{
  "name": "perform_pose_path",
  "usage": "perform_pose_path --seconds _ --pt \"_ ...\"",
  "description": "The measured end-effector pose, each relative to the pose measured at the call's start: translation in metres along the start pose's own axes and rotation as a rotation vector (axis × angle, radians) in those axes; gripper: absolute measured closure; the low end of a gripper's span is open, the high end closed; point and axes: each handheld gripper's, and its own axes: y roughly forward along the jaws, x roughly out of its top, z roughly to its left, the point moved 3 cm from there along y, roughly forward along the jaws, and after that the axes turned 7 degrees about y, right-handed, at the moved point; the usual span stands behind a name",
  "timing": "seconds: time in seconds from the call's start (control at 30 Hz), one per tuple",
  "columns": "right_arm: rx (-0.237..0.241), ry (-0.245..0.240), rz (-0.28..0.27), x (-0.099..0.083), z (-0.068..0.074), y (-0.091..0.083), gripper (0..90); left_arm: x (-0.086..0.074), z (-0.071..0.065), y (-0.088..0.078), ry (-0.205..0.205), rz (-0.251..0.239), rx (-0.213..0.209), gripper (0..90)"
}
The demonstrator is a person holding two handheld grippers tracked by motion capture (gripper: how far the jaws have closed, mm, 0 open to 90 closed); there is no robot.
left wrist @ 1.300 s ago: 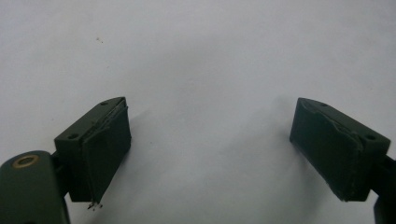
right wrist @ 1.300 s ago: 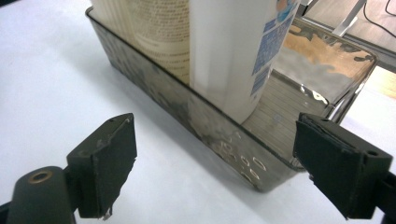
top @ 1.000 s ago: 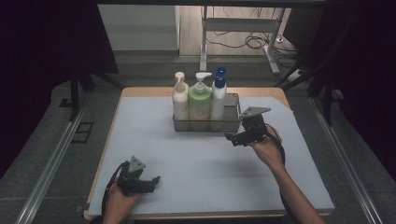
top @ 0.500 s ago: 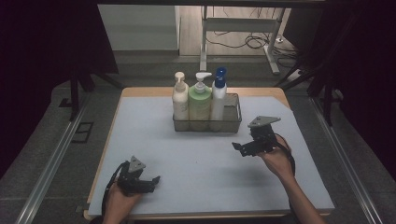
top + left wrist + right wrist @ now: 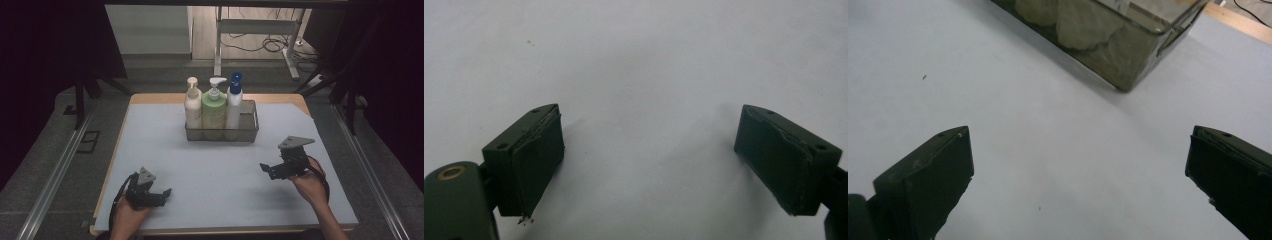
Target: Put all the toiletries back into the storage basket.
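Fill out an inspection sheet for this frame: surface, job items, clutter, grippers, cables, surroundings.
Surface: pale blue-grey mat on a wooden table; a few tiny dark specks in the gripper views.
Job's things: mesh basket at the far middle, holding three upright pump bottles side by side: cream bottle, green bottle, white bottle with blue pump.
Clutter: nothing seen.
Grippers: left gripper low at the near left, jaws open and empty; right gripper near right, short of the basket, jaws open and empty.
Cables: one trails from each gripper; more lie on the floor beyond the table.
Surroundings: dark frame, metal rails beside the table, grey floor.
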Motion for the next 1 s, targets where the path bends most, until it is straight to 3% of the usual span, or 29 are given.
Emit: perform_pose_path --seconds 0.3,0.63,0.77,1.0 --pt "-0.017 0.026 0.011 -0.033 -0.002 0.0 0.0 0.0 0.0 0.0 0.001 0.0 0.0 12.3" --pt "-0.016 0.062 0.078 -0.075 -0.008 0.02 0.0 0.0 0.0 0.0 0.0 -0.001 0.0 12.3" --pt "-0.005 0.075 0.084 -0.084 -0.01 0.027 0.0 0.0 0.0 0.0 0.0 -0.001 0.0 12.3" --pt "-0.011 0.08 0.081 -0.085 -0.01 0.027 0.0 0.0 0.0 0.0 0.002 0.002 0.0 12.3"
